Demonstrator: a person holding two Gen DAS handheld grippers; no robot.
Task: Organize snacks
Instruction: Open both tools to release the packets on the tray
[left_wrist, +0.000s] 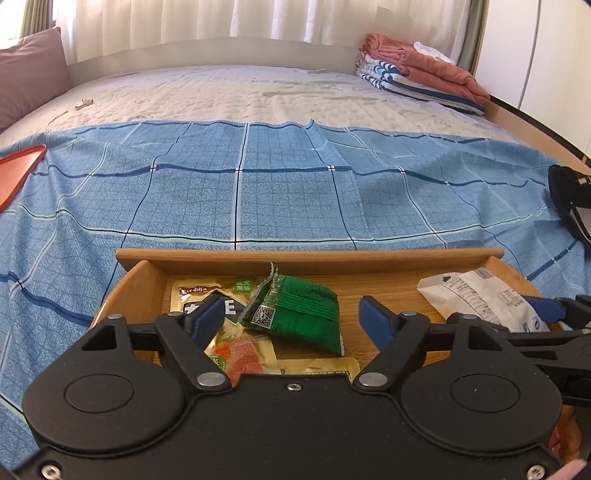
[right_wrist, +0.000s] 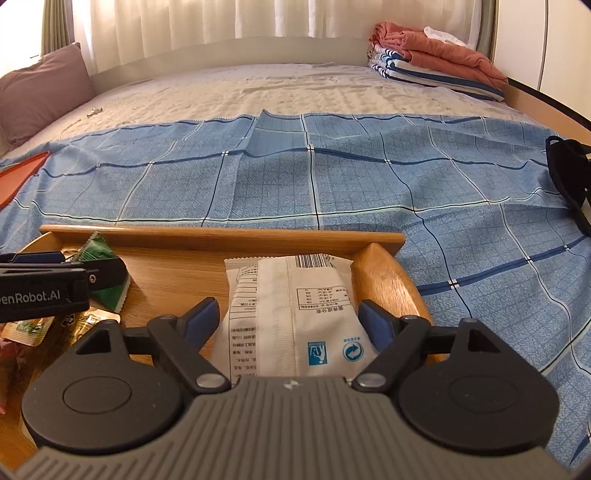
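The red tray (left_wrist: 20, 171) is cut off at the frame's left edge; the yellow packets (left_wrist: 236, 354) perhaps lie partly hidden.

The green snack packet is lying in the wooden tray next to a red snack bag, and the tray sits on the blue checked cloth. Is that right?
Almost. The green snack packet does lie in the wooden tray on the blue checked cloth, but the other bag is white, not red. The right wrist view shows it best.

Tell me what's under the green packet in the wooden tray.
The green packet overlaps yellow snack pouches on the wooden tray; anything deeper under it is hidden.
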